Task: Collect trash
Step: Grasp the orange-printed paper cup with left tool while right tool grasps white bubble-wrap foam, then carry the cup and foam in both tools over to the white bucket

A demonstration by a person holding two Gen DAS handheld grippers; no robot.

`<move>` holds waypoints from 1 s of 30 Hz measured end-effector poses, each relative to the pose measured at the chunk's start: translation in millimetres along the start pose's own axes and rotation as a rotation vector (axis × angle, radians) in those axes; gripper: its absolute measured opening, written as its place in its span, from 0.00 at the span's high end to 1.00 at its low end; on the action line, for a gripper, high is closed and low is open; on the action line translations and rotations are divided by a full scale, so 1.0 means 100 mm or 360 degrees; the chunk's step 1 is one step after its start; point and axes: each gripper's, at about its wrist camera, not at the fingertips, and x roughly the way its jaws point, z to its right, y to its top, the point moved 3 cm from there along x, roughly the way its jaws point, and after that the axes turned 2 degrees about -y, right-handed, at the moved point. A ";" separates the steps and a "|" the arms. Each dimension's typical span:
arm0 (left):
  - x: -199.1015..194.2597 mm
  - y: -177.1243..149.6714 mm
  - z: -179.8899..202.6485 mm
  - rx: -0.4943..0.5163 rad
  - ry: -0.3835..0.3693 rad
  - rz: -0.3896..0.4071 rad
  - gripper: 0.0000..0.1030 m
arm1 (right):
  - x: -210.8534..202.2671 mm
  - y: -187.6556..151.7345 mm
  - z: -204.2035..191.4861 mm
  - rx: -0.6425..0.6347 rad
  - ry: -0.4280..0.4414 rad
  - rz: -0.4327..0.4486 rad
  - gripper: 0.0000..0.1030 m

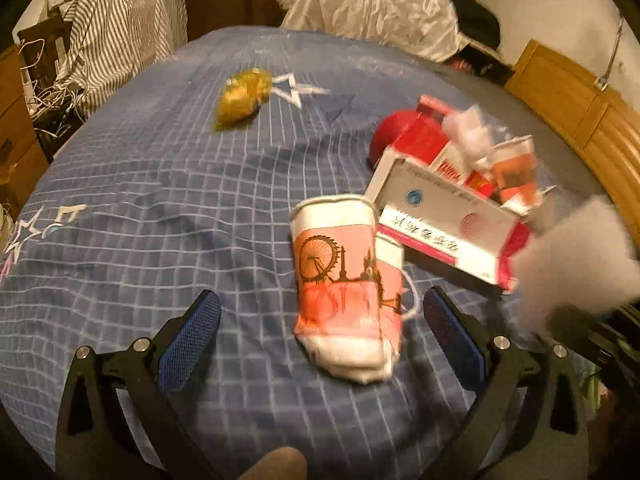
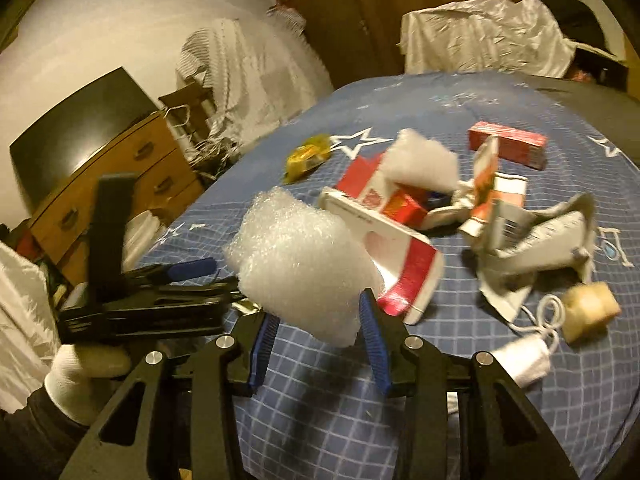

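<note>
Now, right gripper (image 2: 320, 344): we see its blue pads pressed on a crumpled wad of clear bubble wrap (image 2: 302, 260), which bulges up above the fingers; the wad is held clear of the cloth
Left gripper (image 1: 320, 334): we see the jaws spread wide, gripping nothing, with a flattened pink and white paper cup printed with a ferris wheel (image 1: 344, 296) lying between them, touching neither pad
Surface: a blue bedsheet with a white grid and star prints (image 1: 140, 200)
Trash pile: from the left wrist view we find it at about two o'clock of the cup, a white and red cardboard box (image 1: 444, 224) holding smaller red cartons and white wadding
Yellow crumpled wrapper (image 1: 240, 98): alone at eleven o'clock of the cup, well apart from the pile
Long red carton (image 2: 508, 148): at one o'clock of the pile in the right wrist view
Tan lump (image 2: 588, 310): at four o'clock of the pile, beside a white cord
Far edge: a white plastic bag liner (image 1: 372, 8) at twelve o'clock, beyond the sheet
Blur: both views are smeared, so we cannot read the box lettering
</note>
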 end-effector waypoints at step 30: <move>-1.51 0.03 0.70 0.0166 0.0039 0.0700 0.68 | -1.23 0.11 -0.52 -0.0290 -0.0493 0.0640 0.60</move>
